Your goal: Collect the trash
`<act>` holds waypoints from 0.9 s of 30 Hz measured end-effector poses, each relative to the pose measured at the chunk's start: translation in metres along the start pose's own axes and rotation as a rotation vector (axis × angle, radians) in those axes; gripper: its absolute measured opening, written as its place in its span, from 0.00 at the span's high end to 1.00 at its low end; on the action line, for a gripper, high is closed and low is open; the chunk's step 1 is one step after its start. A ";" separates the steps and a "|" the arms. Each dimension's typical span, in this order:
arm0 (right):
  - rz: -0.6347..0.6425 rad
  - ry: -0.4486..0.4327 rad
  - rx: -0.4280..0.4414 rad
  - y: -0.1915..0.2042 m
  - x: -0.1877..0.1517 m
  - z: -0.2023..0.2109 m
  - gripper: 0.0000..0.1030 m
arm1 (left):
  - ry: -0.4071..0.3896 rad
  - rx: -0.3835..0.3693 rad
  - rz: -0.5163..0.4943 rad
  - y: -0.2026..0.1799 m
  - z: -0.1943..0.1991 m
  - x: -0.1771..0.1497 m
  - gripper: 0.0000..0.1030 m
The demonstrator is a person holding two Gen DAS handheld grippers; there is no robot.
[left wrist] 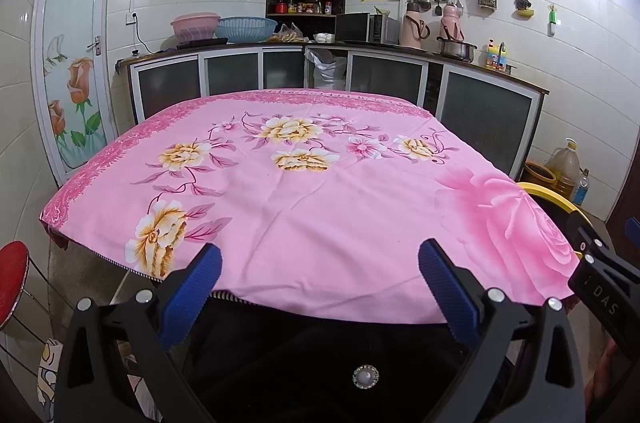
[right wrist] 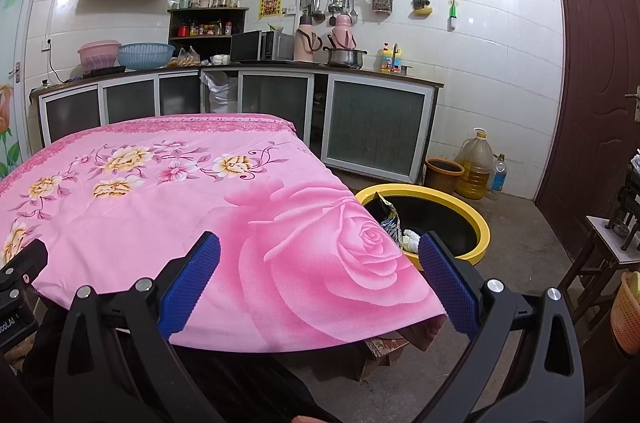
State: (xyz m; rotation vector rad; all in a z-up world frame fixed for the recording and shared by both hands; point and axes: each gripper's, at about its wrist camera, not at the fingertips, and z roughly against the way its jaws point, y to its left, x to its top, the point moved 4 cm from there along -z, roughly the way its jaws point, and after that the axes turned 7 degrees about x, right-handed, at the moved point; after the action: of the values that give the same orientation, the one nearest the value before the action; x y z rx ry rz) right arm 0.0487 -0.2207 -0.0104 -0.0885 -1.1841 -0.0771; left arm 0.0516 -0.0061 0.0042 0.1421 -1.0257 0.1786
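I am holding both grippers back at the near edge of the table [left wrist: 304, 207], and the step in hand, as I judge it, is checking for anything left to collect, since the pink flowered cloth is showing no litter in either view. To do this well I am keeping both tools level and low, scanning the whole cloth and the floor beside it before committing to a reach. My left gripper [left wrist: 320, 283] is standing with its blue pads wide apart and holding nothing, hovering just over the near hem. My right gripper [right wrist: 320, 279] is likewise spread wide and empty, above the big printed rose. The trash I can see is already lying in the yellow-rimmed bin [right wrist: 478, 221] on the floor: a crumpled foil wrapper [right wrist: 390, 219] and a white wad [right wrist: 411, 240], just beyond my right gripper's right-hand finger, past the table's corner.
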 end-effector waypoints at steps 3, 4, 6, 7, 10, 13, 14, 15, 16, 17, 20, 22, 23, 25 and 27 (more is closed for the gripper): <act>0.000 -0.003 -0.001 0.000 0.000 0.000 0.08 | 0.000 -0.001 0.001 0.000 0.000 0.000 0.08; 0.002 -0.002 0.000 0.000 0.000 0.000 0.08 | 0.000 0.000 0.000 -0.001 0.000 0.000 0.08; 0.000 0.000 0.000 0.000 -0.001 -0.001 0.08 | 0.000 -0.001 0.000 0.000 0.000 0.000 0.08; 0.000 0.000 -0.001 0.000 -0.001 0.000 0.08 | 0.001 -0.001 0.000 -0.001 0.000 0.000 0.08; 0.000 0.000 -0.001 0.000 -0.001 -0.001 0.08 | 0.002 -0.002 0.001 -0.001 0.000 -0.001 0.08; 0.002 0.001 0.000 0.001 -0.001 -0.001 0.08 | 0.003 -0.002 -0.001 -0.001 -0.001 -0.001 0.08; 0.002 0.001 0.000 0.001 -0.001 -0.001 0.08 | 0.003 -0.003 -0.002 0.000 -0.001 -0.001 0.08; 0.001 0.001 0.000 0.000 -0.001 0.000 0.08 | 0.003 -0.003 -0.002 0.000 -0.001 -0.001 0.08; 0.001 0.001 0.000 0.001 -0.001 -0.001 0.08 | 0.003 -0.004 -0.002 0.000 -0.001 -0.002 0.08; 0.002 0.001 0.000 0.001 -0.001 -0.001 0.08 | 0.003 -0.004 -0.001 0.000 -0.001 -0.002 0.08; 0.002 0.002 0.000 0.001 -0.001 -0.001 0.08 | 0.005 -0.004 -0.001 -0.001 -0.001 -0.002 0.08; 0.003 0.004 0.000 0.001 -0.002 -0.001 0.08 | 0.006 -0.004 -0.001 -0.001 -0.001 -0.002 0.08; 0.003 0.005 0.000 0.002 -0.003 -0.001 0.08 | 0.006 -0.004 -0.001 0.000 -0.001 -0.002 0.08; 0.004 0.004 0.000 0.002 -0.003 -0.001 0.08 | 0.007 -0.005 -0.001 -0.001 -0.001 -0.002 0.08; 0.003 0.004 0.000 0.002 -0.003 -0.001 0.08 | 0.007 -0.007 0.000 0.000 -0.001 -0.002 0.08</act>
State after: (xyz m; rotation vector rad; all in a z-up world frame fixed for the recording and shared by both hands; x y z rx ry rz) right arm 0.0486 -0.2192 -0.0132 -0.0900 -1.1796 -0.0745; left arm 0.0516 -0.0061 0.0019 0.1357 -1.0192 0.1751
